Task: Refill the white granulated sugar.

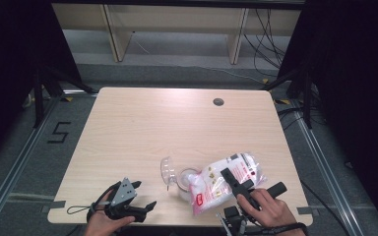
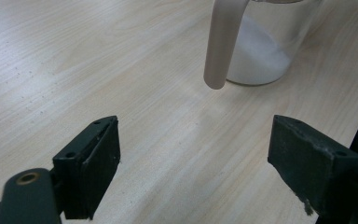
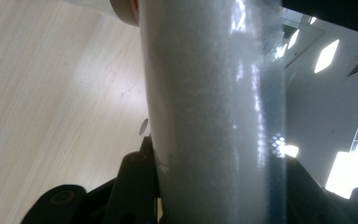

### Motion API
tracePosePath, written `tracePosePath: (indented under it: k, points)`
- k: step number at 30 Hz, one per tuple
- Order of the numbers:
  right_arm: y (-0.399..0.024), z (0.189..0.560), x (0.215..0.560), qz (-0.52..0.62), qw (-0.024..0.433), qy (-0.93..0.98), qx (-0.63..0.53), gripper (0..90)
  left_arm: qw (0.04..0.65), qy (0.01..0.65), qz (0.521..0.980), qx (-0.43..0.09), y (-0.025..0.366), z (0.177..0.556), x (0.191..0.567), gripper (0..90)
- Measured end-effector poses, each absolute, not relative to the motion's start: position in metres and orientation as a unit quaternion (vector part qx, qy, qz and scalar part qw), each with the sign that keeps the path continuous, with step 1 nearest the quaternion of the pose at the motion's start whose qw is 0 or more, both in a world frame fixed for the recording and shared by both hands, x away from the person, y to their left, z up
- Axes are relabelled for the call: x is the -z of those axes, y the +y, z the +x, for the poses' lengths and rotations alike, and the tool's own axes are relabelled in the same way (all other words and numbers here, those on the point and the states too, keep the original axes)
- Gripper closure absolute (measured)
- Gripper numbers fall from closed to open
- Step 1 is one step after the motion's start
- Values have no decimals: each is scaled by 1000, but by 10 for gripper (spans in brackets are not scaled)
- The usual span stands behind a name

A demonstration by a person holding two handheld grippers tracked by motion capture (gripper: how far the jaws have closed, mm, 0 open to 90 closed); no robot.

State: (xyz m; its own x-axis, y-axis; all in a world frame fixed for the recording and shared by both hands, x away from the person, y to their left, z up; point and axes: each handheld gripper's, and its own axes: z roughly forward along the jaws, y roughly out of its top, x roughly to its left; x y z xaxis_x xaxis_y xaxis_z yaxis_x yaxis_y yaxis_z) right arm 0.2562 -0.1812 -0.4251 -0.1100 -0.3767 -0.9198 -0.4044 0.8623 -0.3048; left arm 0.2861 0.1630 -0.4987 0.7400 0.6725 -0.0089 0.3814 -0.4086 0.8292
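The right gripper (image 1: 237, 181) has its jaws partly closed on a clear plastic bag (image 1: 221, 183) of white grains, pressing it from both sides; in the right gripper view the bag (image 3: 214, 116) stands between the two black jaws and the grains cling to its inner wall. The bag is tilted toward a glass jar (image 1: 187, 183) that stands on the table just to its left, near the front edge. The jar already holds a heap of white grains, seen in the left gripper view (image 2: 261, 56), and its hinged lid (image 1: 167, 169) is swung open to the left. The left gripper (image 1: 130, 196) hovers low over the table near the front left corner, its jaws spread wide with nothing between them, aimed at the jar but well short of it. The table (image 1: 142, 128) is pale wood-grain with a round cable hole (image 1: 218, 102) near the far edge. Grey carpet surrounds it, black curtains hang at both sides, and a light wooden shelf frame (image 1: 177, 29) stands behind.
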Motion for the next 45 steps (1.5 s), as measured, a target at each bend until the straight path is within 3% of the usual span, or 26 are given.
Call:
tracePosePath:
  k: [45]
  points:
    - [-186, 252, 421, -255, 609, 751, 2, 712, 428, 316, 829, -173, 165, 286, 498, 166]
